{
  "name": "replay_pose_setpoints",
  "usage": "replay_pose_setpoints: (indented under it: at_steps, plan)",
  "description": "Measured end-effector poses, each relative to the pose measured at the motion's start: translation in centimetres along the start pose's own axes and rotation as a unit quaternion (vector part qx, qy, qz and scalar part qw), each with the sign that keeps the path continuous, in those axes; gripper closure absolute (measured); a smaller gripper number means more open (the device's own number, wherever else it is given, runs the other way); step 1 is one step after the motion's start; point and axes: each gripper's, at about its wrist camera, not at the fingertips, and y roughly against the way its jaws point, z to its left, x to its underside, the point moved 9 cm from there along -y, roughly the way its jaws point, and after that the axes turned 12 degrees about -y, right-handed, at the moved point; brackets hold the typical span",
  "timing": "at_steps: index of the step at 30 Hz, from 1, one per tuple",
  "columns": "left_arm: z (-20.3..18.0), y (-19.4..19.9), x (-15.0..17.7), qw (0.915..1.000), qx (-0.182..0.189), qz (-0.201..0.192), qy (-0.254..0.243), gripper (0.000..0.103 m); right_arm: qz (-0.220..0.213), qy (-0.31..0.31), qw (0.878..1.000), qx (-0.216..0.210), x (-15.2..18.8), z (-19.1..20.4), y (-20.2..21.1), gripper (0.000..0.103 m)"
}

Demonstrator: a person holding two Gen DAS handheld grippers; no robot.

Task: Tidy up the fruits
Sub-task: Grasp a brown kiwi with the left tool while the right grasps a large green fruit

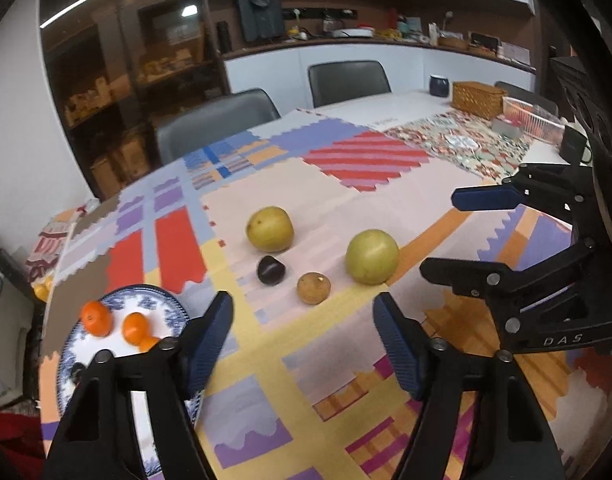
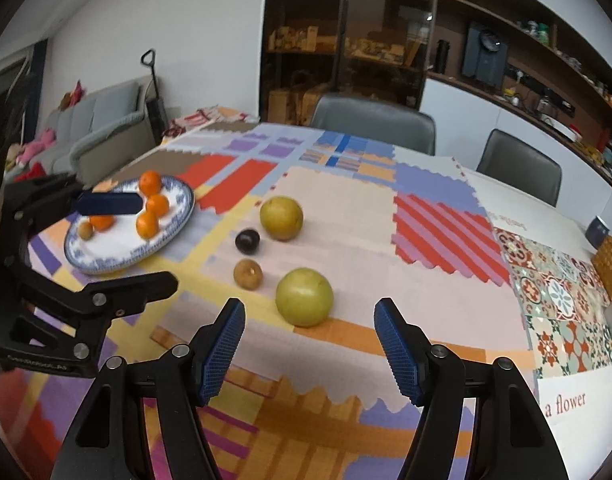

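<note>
Four fruits lie loose on the patchwork tablecloth (image 2: 346, 208) ahead of us: a yellow-green pear (image 2: 304, 297) nearest, a second yellowish pear (image 2: 281, 218) farther off, a dark plum (image 2: 247, 240) just left of that one, and a small brown fruit (image 2: 247, 274) between the plum and the near pear. None of them touches another.

To the left sits a blue-and-white plate (image 2: 105, 264) holding four oranges (image 2: 147, 225) and one small brown fruit (image 2: 85, 230) at its left side.

We hold both tongs above the cloth, tilted down toward the fruit. The right gripper (image 2: 310, 344) has its blue pads apart with nothing between them; the near pear lies just beyond its tips. The left gripper (image 1: 303, 340) also stands apart and empty, its left finger overlapping the plate's edge in its own view, with the small brown fruit (image 1: 314, 288) just past its tips.

Grey chairs (image 2: 372, 120) stand at the far side of the table, a woven basket (image 1: 478, 98) at the far right.
</note>
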Motion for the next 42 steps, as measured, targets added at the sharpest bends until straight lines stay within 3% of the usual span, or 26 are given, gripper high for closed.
replay_pose_setpoints:
  at_steps: [7,16,19,25,30,35,42]
  plan:
    - [0.0,-3.9,0.5,0.9989,0.042,0.019,0.009,0.045,0.039,0.008,0.999,-0.013,1.3,-0.4,-3.4,0.035]
    - [0.2,-7.0,0.9,0.9966,0.07,0.041,0.014,0.055,0.068,0.002,0.997,-0.032,2.0,-0.5,-6.6,0.041]
    - [0.1,-7.6,1.0,0.9953,0.084,0.045,0.017,0.063,0.073,0.004,0.997,-0.038,2.0,-0.3,-7.3,0.042]
    - [-0.2,-8.4,0.8,0.9936,0.1,0.047,0.025,0.064,0.081,-0.004,0.996,-0.048,1.8,-0.6,-8.5,0.047]
    - [-0.3,-9.2,0.7,0.993,0.102,0.053,0.028,0.073,0.083,-0.016,0.995,-0.062,1.6,-0.6,-9.1,0.052]
    - [-0.3,-9.0,0.7,0.9922,0.104,0.057,0.038,0.074,0.077,-0.024,0.995,-0.06,1.7,-0.7,-9.0,0.053]
    - [0.2,-7.0,0.4,0.9946,0.077,0.049,0.048,0.074,0.074,-0.053,0.994,-0.06,1.7,-1.3,-8.5,0.053]
